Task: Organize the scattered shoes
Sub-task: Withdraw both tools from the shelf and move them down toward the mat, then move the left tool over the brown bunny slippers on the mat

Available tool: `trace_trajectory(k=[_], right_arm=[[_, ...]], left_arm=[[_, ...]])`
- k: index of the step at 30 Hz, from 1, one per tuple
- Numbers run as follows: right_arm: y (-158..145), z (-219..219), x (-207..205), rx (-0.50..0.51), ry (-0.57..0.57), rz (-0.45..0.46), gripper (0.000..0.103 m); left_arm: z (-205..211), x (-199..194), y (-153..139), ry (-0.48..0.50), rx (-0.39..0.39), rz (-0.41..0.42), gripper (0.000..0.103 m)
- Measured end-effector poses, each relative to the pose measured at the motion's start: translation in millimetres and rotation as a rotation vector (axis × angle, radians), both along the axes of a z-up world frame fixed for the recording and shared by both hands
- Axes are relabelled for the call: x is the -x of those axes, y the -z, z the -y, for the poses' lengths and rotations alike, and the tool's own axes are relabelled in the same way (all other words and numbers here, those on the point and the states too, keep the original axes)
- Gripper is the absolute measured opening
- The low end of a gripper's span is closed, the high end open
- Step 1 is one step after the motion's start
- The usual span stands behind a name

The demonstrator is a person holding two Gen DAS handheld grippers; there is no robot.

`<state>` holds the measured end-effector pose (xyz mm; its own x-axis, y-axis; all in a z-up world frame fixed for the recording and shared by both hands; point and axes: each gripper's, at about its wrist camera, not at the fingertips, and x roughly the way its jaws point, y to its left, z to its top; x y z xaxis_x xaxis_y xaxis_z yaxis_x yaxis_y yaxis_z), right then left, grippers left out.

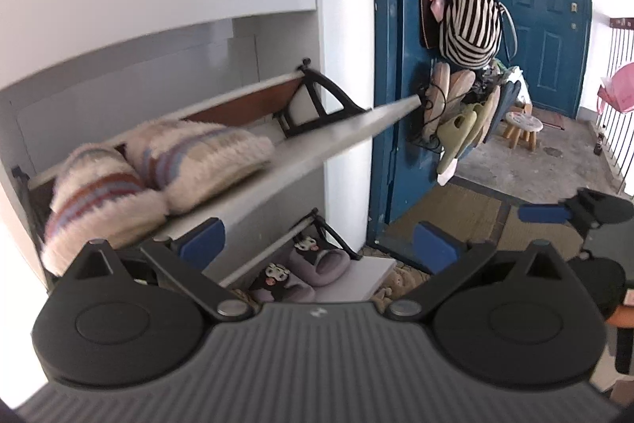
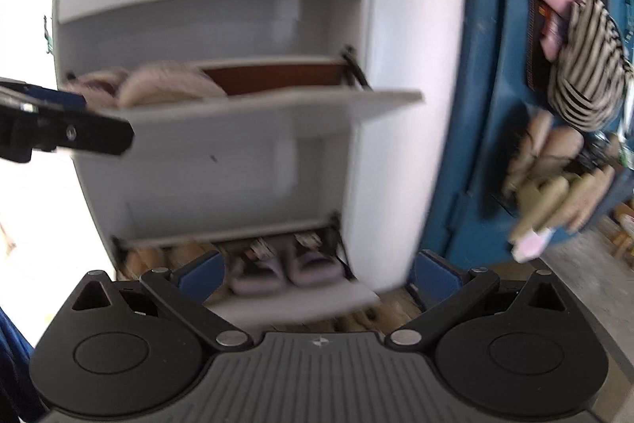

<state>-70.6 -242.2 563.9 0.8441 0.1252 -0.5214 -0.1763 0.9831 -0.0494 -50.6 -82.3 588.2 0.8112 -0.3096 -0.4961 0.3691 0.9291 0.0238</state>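
A white shoe cabinet [image 1: 344,38] [image 2: 404,38] has two drawers tilted open. Two fuzzy cream slippers with blue and brown stripes [image 1: 158,169] [image 2: 158,86] lie side by side in the upper drawer [image 1: 317,149] [image 2: 277,106]. A pair of purple cartoon slippers [image 1: 301,268] [image 2: 285,264] sits in the lower drawer [image 2: 301,298]. My left gripper [image 1: 317,242] is open and empty, just below and in front of the fuzzy slippers. My right gripper [image 2: 319,276] is open and empty in front of the lower drawer. One of the right gripper's fingers [image 1: 543,213] shows at the right of the left wrist view.
A blue door [image 1: 547,26] stands right of the cabinet, with a striped bag [image 1: 471,18] [image 2: 586,78] and a rack of hanging slippers [image 1: 459,121] [image 2: 554,177] on it. A woven mat [image 1: 447,213] covers the floor; a small stool [image 1: 523,125] stands beyond.
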Motion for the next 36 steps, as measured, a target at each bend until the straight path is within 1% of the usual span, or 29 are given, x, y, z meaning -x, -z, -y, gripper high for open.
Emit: trace_trajectory(k=[4, 6, 9, 10, 11, 12, 15, 16, 18, 19, 21, 23, 24, 26, 29, 30, 33, 34, 35, 36], right_arm=[[1, -5, 14, 0.025, 0.052, 0.012, 0.103], [1, -7, 19, 0.038, 0.084, 0.023, 0.103], [3, -9, 26, 0.060, 0.130, 0.029, 0.103], [5, -8, 29, 0.070, 0.136, 0.030, 0.103], [9, -12, 31, 0.096, 0.131, 0.027, 0.103], [16, -14, 38, 0.134, 0.115, 0.025, 0.103], [39, -24, 51, 0.257, 0.008, 0.012, 0.103], [48, -12, 60, 0.276, -0.012, 0.009, 0.103], [57, -7, 77, 0.303, -0.060, -0.013, 0.103], [63, 2, 76, 0.302, -0.063, -0.023, 0.103], [61, -6, 89, 0.295, -0.064, -0.078, 0.103], [60, 0, 99, 0.288, -0.068, -0.108, 0.103], [63, 14, 87, 0.283, -0.076, -0.116, 0.103], [69, 26, 77, 0.289, -0.092, -0.116, 0.103], [89, 62, 39, 0.283, -0.089, -0.121, 0.103], [97, 70, 29, 0.287, -0.103, -0.147, 0.103], [122, 97, -4, 0.362, -0.141, -0.191, 0.103], [128, 106, -14, 0.372, -0.144, -0.199, 0.103], [134, 114, -18, 0.383, -0.150, -0.214, 0.103], [139, 121, -19, 0.390, -0.150, -0.227, 0.103]], left_arm=[[20, 2, 4, 0.000, 0.005, -0.003, 0.103], [29, 4, 6, 0.028, -0.003, -0.018, 0.103], [33, 8, 14, 0.054, -0.009, -0.006, 0.103], [34, 6, 19, 0.061, -0.009, -0.015, 0.103], [34, 3, 23, 0.063, -0.002, -0.031, 0.103], [33, -4, 33, 0.061, 0.018, -0.063, 0.103], [32, -16, 55, 0.019, 0.041, -0.115, 0.103], [33, -19, 61, 0.012, 0.039, -0.141, 0.103], [33, -24, 70, 0.007, 0.045, -0.178, 0.103], [33, -25, 73, 0.006, 0.051, -0.190, 0.103], [34, -27, 75, -0.005, 0.059, -0.202, 0.103], [36, -31, 78, -0.017, 0.068, -0.216, 0.103], [40, -35, 81, -0.029, 0.078, -0.228, 0.103], [49, -40, 89, -0.040, 0.082, -0.244, 0.103], [75, -48, 114, -0.048, 0.057, -0.266, 0.103], [89, -51, 128, -0.044, 0.040, -0.271, 0.103], [115, -60, 154, -0.035, 0.021, -0.271, 0.103], [122, -63, 161, -0.029, 0.021, -0.270, 0.103], [126, -66, 168, -0.030, 0.027, -0.274, 0.103], [133, -71, 181, -0.040, 0.045, -0.289, 0.103]])
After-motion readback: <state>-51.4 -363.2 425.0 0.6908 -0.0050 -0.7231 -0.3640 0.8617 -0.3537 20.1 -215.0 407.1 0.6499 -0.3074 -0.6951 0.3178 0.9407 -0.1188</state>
